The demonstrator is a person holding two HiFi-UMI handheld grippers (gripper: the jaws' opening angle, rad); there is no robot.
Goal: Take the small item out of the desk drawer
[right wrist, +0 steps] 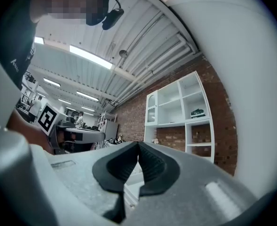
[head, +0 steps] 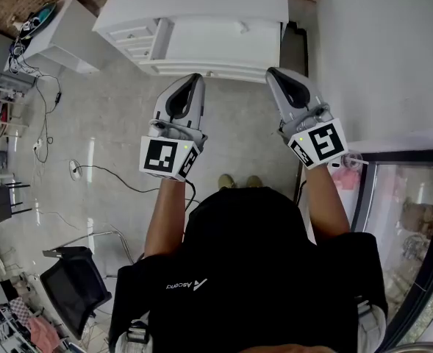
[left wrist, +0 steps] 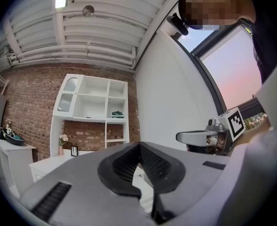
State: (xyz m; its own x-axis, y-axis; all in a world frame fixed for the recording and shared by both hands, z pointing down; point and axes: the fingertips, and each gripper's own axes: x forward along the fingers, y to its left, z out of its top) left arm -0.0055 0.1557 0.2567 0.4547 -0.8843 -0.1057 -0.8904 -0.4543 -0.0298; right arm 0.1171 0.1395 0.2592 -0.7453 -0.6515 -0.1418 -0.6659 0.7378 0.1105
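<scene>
In the head view the white desk (head: 201,20) stands ahead of me, with its drawer fronts (head: 137,39) at its left end. No small item shows in any view. My left gripper (head: 195,79) is held up in the air short of the desk's front edge, jaws shut and empty. My right gripper (head: 273,73) hangs level with it, a little to the right, also shut on nothing. In the left gripper view the black pads (left wrist: 129,164) meet at the tip, and the right gripper (left wrist: 199,136) shows off to the side. The right gripper view shows its own pads (right wrist: 150,166) touching.
A white wall (head: 385,50) rises close on the right, with a glass pane (head: 407,219) below it. A white side table (head: 62,28) stands at the left, cables (head: 91,171) trail on the floor, and a black chair (head: 73,285) sits behind me. A white shelf unit (left wrist: 93,102) hangs on the brick wall.
</scene>
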